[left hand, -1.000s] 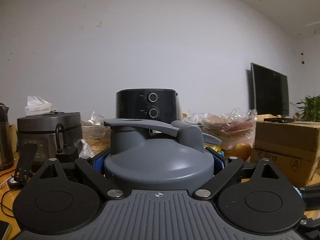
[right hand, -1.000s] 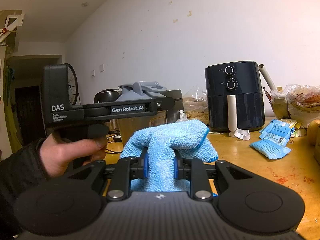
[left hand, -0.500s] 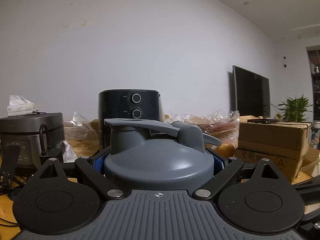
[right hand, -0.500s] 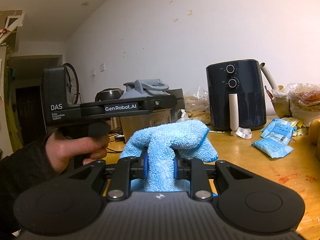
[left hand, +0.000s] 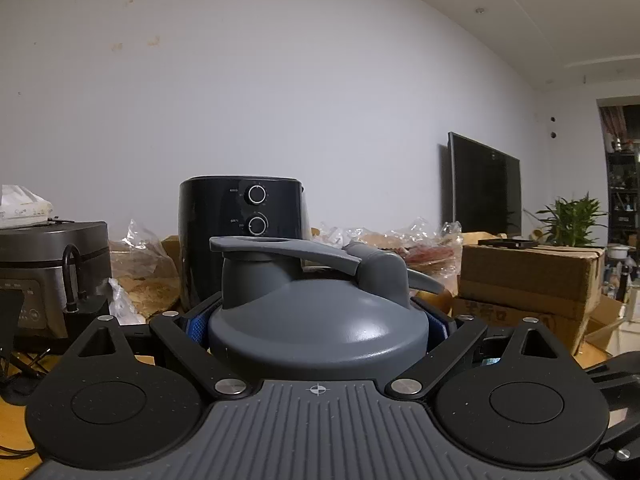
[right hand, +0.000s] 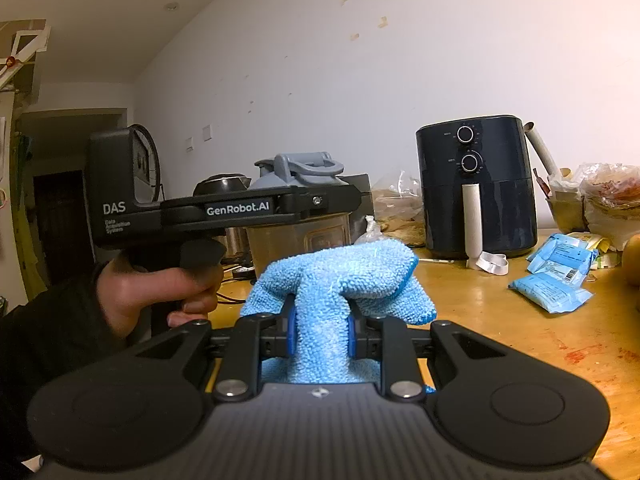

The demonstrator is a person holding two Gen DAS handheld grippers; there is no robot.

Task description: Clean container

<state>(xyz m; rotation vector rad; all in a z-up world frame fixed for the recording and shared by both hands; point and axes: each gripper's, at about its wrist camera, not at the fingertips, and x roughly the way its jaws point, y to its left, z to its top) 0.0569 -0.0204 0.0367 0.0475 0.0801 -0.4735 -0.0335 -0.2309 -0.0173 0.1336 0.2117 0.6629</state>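
Observation:
A grey container with a domed lid and a looped carry handle (left hand: 304, 280) sits between the blue pads (left hand: 192, 326) of my left gripper (left hand: 316, 316), which is shut on it just below the lid. The right wrist view shows that same left gripper (right hand: 320, 204) from the side, held level by a hand (right hand: 160, 292) in a dark sleeve, with the container's top (right hand: 300, 172) rising above it. My right gripper (right hand: 320, 330) is shut on a light blue microfibre cloth (right hand: 340, 276), which bunches out over its fingers. The cloth is to the right of the container and apart from it.
A wooden table (right hand: 500, 320) carries a black air fryer (right hand: 476, 188), blue packets (right hand: 556, 276), a steel cooker (right hand: 304, 236) and plastic bags of food. The left wrist view shows a grey rice cooker (left hand: 52, 272), cardboard boxes (left hand: 528, 280), a TV (left hand: 484, 188) and a plant.
The left gripper has turned to the right with the container: the air fryer and rice cooker slid left in its view and the TV came inward. The right gripper and cloth have not moved.

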